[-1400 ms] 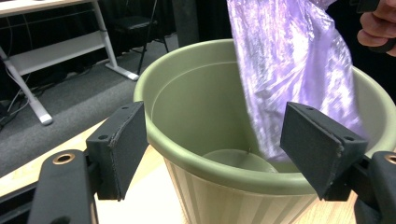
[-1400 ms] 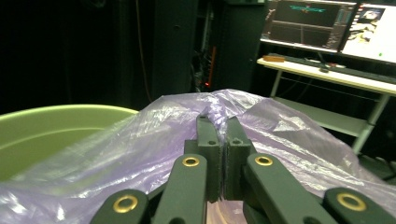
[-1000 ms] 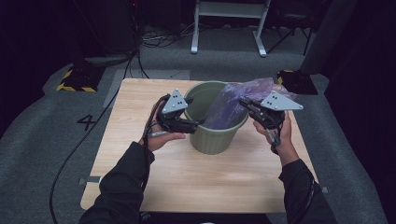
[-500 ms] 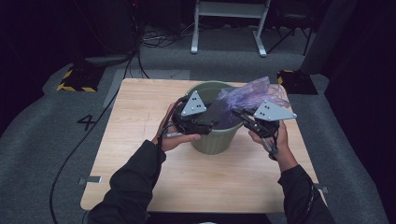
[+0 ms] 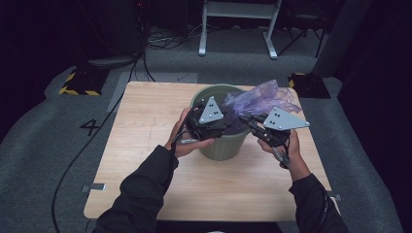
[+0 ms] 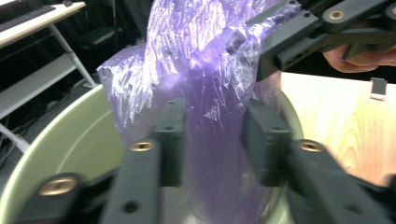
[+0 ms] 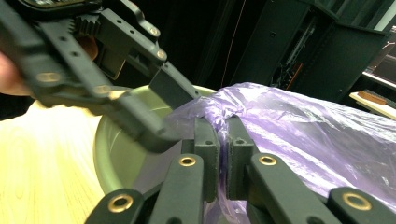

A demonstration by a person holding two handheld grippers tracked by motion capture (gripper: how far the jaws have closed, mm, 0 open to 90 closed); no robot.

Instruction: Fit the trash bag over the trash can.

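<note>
- Two claws are in your hands, meeting over the round pale-green plastic bin [image 5: 221, 145] just above the middle of the high view, on the light wooden tabletop [image 5: 145, 145].
- Your left claw [image 6: 212, 135] has just been closing; in the left gripper view the crinkly translucent purple plastic bag [image 6: 201, 70] runs up between its two black pads, which stand at a middling width against the film on either side. Whether they press it yet you cannot tell from here.
- Your right claw [image 7: 223, 154] is nearly closed, its pads pinching a fold of the purple bag [image 7: 299, 126] at the centre of the right gripper view.
- The bag [image 5: 257, 99] bunches up out of the bin's mouth toward the upper right of the high view, part of it hanging inside the bin [image 6: 70, 140].
- Your left claw [image 5: 226, 124] sits over the bin's near rim; your right claw [image 5: 245, 118] is just beside it to the right.
</note>
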